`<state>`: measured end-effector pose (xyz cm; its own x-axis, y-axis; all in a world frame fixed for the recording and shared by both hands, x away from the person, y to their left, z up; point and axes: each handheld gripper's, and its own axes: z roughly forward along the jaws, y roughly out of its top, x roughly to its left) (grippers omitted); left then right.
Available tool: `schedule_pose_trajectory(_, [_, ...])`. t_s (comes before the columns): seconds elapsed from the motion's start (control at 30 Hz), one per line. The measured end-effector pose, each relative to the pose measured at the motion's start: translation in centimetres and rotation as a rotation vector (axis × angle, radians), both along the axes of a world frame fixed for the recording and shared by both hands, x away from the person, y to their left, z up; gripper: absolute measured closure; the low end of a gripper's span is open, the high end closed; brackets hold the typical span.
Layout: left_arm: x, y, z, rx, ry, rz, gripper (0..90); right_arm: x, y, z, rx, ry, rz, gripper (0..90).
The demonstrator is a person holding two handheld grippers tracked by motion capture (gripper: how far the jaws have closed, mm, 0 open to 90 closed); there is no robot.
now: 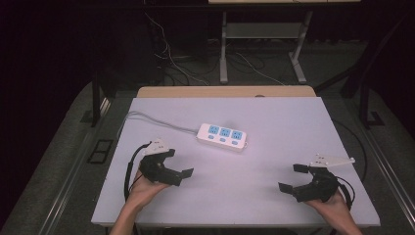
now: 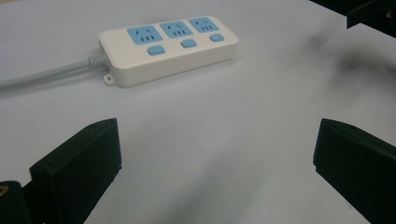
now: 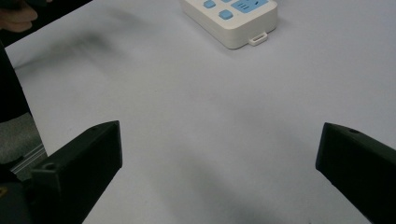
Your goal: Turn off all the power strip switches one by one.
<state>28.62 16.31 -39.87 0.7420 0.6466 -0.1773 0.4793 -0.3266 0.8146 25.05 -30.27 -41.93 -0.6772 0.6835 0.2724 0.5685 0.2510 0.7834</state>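
Observation:
A white power strip (image 1: 222,136) with three blue sockets and blue switches lies flat near the middle of the pale table (image 1: 284,122). Its grey cable (image 1: 151,121) runs off to the left edge. My left gripper (image 1: 178,163) rests at the front left, open and holding nothing, a short way from the strip. In the left gripper view the strip (image 2: 168,44) lies ahead of the open left gripper (image 2: 215,158). My right gripper (image 1: 291,178) sits at the front right, also open and holding nothing. In the right gripper view, the strip's end (image 3: 233,16) lies far ahead of the right gripper (image 3: 217,158).
A wooden strip (image 1: 225,91) borders the table's far edge. Behind it on the floor stand a desk frame's legs (image 1: 223,49) among loose cables (image 1: 171,58). Dark floor surrounds the table on both sides.

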Motion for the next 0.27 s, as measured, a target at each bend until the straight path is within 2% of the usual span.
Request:
schedule_pose_trajectory(0.17, [-1.1, 0.9, -1.3, -0.037, -0.009, 0.029, 0.0, -0.2, 0.0, 0.1, 0.001, -0.004, -0.005, 0.4])
schedule_pose_trajectory(0.27, [-1.5, 1.1, -1.8, -0.040, -0.009, 0.030, 0.0, -0.2, 0.0, 0.0, -0.004, -0.002, -0.003, 0.4])
